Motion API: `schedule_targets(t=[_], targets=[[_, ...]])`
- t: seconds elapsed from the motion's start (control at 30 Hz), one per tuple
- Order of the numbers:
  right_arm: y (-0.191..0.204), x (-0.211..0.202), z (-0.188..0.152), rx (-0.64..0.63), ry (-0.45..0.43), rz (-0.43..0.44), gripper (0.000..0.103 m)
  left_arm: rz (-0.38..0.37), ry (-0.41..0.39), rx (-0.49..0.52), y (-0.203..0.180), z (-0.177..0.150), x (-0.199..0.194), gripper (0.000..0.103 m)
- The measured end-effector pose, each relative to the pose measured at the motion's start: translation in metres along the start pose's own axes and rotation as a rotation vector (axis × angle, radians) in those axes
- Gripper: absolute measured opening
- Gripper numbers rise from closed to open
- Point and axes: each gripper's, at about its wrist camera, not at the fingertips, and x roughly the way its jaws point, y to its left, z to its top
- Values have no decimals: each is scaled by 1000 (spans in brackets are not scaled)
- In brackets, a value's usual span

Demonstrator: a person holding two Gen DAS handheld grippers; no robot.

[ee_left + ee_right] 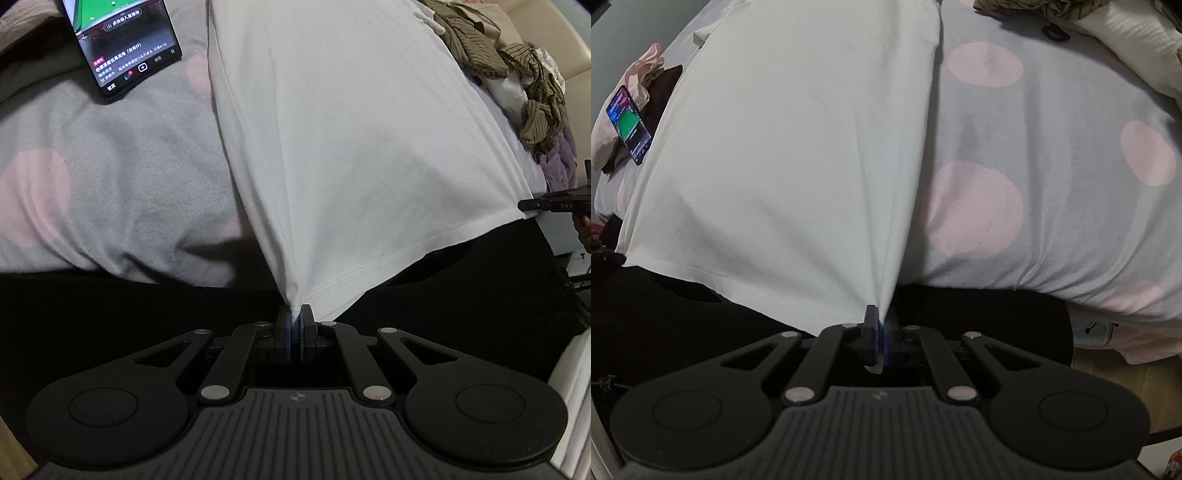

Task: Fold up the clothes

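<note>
A white garment lies stretched over a bed, its stitched hem toward me. My left gripper is shut on the hem's left corner, with the cloth pulled taut into folds at the blue pads. In the right wrist view the same white garment runs up the bed, and my right gripper is shut on its right hem corner. The other gripper's black tip shows at the right edge of the left wrist view, beside the hem's far corner.
The bed cover is grey with large pink dots. A lit phone lies on it left of the garment. A pile of striped brown clothes sits on the right. Pink and dark cloth lies near the phone.
</note>
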Motion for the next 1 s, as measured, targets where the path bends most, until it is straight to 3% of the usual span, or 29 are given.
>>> schedule_targets(t=[0.07, 0.1, 0.13, 0.27, 0.33, 0.47, 0.53, 0.7, 0.83, 1.0], targets=[[0, 0, 1, -14, 19, -7, 15, 2, 26, 6, 3, 4, -4, 8], [-1, -2, 3, -21, 23, -21, 31, 35, 35, 20, 3, 7, -9, 14], [-2, -5, 5, -20, 15, -37, 35, 71, 45, 35, 4, 10, -14, 21], [-9, -20, 21, -5, -59, -89, 35, 246, 88, 117, 1, 23, -35, 23], [-9, -27, 34, -11, -111, -104, 35, 284, 72, 151, -1, 31, -45, 23], [-4, -33, 70, -24, -231, -125, 36, 247, -95, 193, -15, 65, -67, 28], [2, -33, 93, -19, -285, -124, 40, 266, -202, 195, -17, 88, -73, 44], [35, -20, 146, -32, -385, -74, 41, 329, -404, 159, -29, 154, -66, 46], [69, -4, 185, -57, -444, -23, 47, 364, -464, 70, -9, 205, -55, 47], [115, 20, 224, -121, -488, 8, 51, 360, -520, -149, 39, 259, -52, 47]])
